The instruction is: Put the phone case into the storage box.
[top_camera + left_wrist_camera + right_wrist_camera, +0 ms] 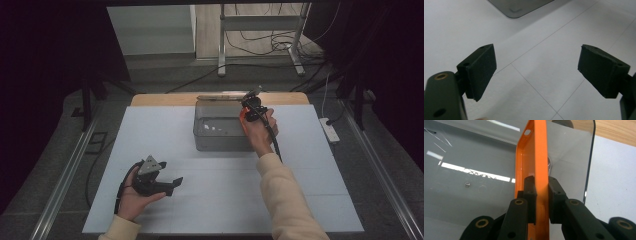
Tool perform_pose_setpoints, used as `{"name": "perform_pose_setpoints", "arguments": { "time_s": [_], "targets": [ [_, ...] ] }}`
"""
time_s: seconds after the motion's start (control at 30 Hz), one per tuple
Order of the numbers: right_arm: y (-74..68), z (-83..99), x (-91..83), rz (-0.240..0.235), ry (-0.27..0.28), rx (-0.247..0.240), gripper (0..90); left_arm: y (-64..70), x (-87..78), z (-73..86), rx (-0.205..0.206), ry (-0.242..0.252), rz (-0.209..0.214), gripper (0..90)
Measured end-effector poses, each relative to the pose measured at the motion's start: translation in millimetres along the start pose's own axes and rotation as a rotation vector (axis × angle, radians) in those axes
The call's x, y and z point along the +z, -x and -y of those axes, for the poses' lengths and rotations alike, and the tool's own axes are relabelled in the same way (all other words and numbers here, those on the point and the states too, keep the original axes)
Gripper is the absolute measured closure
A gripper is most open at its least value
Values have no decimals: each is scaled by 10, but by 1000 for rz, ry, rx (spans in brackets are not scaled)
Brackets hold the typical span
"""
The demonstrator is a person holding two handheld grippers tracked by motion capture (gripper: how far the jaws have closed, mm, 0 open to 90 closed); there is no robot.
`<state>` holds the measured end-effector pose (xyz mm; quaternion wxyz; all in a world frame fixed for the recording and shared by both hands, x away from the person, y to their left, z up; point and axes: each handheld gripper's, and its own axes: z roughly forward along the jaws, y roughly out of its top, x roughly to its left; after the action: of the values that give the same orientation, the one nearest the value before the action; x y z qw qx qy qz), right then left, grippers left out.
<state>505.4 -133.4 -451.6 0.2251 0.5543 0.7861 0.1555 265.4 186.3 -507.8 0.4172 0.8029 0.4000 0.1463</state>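
Over grey bin [474, 152]: right gripper [541, 192] pinching thin orange case [534, 157] edge-on

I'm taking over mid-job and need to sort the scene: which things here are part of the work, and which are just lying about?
In the job:
- orange phone case, clamped in the right gripper
- clear box, which it hangs over

Lying about:
- left gripper, open and idle on the white table
- power strip on the floor
- cables behind

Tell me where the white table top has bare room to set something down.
Bare white board lies left of the grey bin, between it and the left gripper. More lies right of the person's right sleeve. Crowded: the bin's right end, where the right gripper holds the orange case.
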Motion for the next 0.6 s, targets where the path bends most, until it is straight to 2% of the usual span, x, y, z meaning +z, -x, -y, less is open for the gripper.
{"name": "perform_pose_setpoints", "arguments": {
  "time_s": [0.6],
  "targets": [
    [-2, 0, -14, -6, 4, -15, 766, 0, 2, 0, 2, -2, 1, 155]
  ]
}}
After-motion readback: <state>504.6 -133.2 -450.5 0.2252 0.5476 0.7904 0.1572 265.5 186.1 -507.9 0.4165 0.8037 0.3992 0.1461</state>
